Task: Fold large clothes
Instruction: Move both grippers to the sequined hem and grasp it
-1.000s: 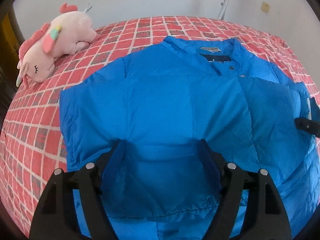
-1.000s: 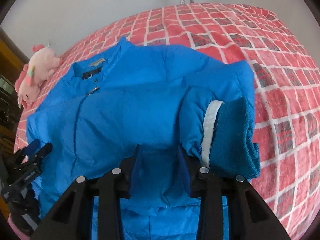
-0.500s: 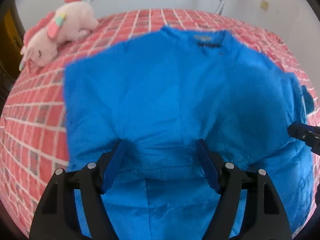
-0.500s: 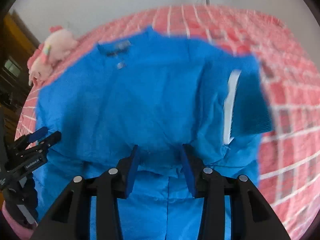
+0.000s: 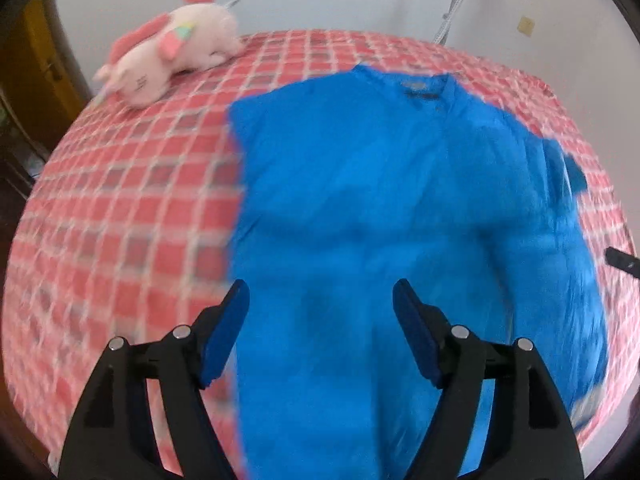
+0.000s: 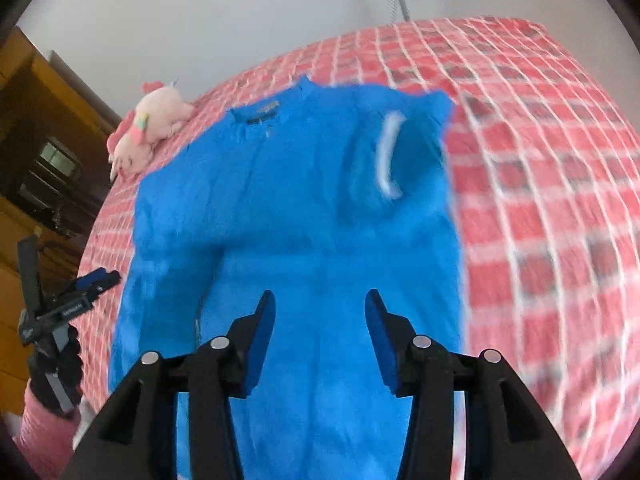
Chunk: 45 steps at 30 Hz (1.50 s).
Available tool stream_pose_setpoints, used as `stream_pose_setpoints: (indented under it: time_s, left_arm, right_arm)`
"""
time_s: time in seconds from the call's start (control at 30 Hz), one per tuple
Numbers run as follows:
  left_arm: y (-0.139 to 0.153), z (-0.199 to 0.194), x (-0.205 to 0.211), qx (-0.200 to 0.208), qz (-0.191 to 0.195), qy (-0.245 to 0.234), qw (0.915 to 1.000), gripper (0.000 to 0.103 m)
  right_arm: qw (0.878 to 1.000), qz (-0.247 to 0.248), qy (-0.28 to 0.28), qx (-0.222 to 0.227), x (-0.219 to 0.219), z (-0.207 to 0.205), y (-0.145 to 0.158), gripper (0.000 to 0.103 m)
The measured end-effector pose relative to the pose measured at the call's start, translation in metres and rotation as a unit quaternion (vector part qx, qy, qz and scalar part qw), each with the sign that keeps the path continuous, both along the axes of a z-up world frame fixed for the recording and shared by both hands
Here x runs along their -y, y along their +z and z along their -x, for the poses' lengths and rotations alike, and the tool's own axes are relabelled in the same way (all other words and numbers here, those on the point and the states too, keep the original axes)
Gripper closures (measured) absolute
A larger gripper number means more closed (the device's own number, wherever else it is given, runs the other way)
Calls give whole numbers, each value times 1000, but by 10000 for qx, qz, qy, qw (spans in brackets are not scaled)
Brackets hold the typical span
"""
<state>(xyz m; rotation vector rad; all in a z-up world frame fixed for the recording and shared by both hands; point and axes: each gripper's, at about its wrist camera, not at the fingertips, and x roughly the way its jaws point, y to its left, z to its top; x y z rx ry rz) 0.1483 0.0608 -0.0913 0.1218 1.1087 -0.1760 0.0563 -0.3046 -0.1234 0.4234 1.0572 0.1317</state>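
— Changed since a second ago: both your grippers gripped the near hem of the blue jacket (image 5: pixel 400 208); now both are off it. Left gripper (image 5: pixel 320 312): jaws wide, nothing between them, over the jacket's left edge. Right gripper (image 6: pixel 318 320): jaws wide, nothing between them, over the jacket's near middle.

— And where does the jacket lie?

— Item one, blue jacket (image 6: pixel 304 208): on the bed (image 5: pixel 120 208), spread flat, collar (image 5: pixel 424 90) at the far end. In your right wrist view a sleeve is folded over the chest, its cuff (image 6: pixel 416 156) with a white band showing on the right side. Both views are blurred, so seams and fasteners cannot be read.

— Anything else on the bed?

— Item two, pink plush unicorn (image 5: pixel 172 56): far left corner, well apart from the jacket. Item three, red checked bedcover: under everything. In your right wrist view your left gripper (image 6: pixel 86 282) shows at the left edge, beside the jacket and apart from it.
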Motion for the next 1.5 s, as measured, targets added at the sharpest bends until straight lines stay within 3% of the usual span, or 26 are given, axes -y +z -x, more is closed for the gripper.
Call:
stream_pose_setpoints:
  time_s: [0.13,0.27,0.5,0.67,1.0,1.03,1.1,1.27,1.47,1.5]
  left_arm:
    - [-2,64,-39,-402,-2,315,9987,29]
    - [-12,120,-66,-872,164,666,9938,27]
    - [-40,168,-83,-1381,468,955,9847,27]
    - [-54,171,-86,-1456,810,999,9810,27]
    - [-70,163,-85,-1503,935,953,9796,26]
    - [-72,162,-84,-1512,926,944,9796,25]
    - [-72,159,-83,-1530,968,970,9787,26]
    - [-72,153,-74,-1698,1445,916,9705,38]
    - [-80,150,-69,-1735,1739,966,9645,55]
    - [-80,149,-69,-1733,1794,949,9637,62]
  right_arm:
    - [9994,200,-10,-291,7,64,-5,56]
    - [9973,61,-15,-728,10,125,-17,53]
    - [9911,-395,178,-1261,3,167,-44,52]
    - [9885,-657,109,-1355,6,171,-60,52]
    - [9874,-868,72,-1325,3,167,-84,51]
    - [9879,-851,96,-1297,2,167,-83,52]
    - [9886,-829,143,-1252,1,166,-82,66]
    - [9902,-802,249,-1117,-3,166,-74,78]
    - [9896,-848,250,-1133,-3,164,-78,79]
    - [9896,-857,246,-1126,-3,165,-78,80]
